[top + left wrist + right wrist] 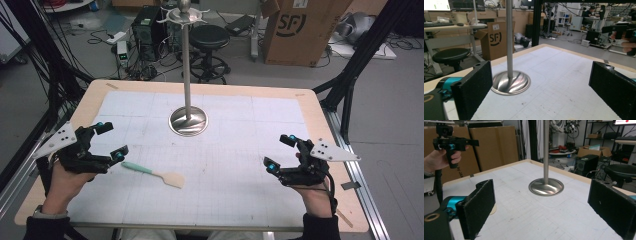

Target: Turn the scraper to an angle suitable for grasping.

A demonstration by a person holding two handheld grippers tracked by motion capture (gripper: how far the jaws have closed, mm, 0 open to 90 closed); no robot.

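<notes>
A spatula (pixel 152 173) with a teal handle and a pale blade lies flat on the white grid mat (pixel 235 165), left of centre near the front. A metal stand rises from a round base (pixel 188 121) at the mat's middle, with hooks at its top (pixel 186 15). My left gripper (pixel 111 141) hovers open just left of the spatula handle, with nothing between its jaws. My right gripper (pixel 279 152) is open and empty at the right side. The left gripper view has my left gripper (pixel 541 92) facing the base (pixel 510 82); the right gripper view has my right gripper (pixel 541 210) facing the base (pixel 546 186).
Beyond the table's far edge stand a black stool (pixel 210 37), a cardboard box (pixel 300 30) and a computer tower (pixel 147 30). Black frame posts (pixel 350 75) flank the table at both sides. The other hand's gripper (pixel 451 143) appears far off in the right gripper view.
</notes>
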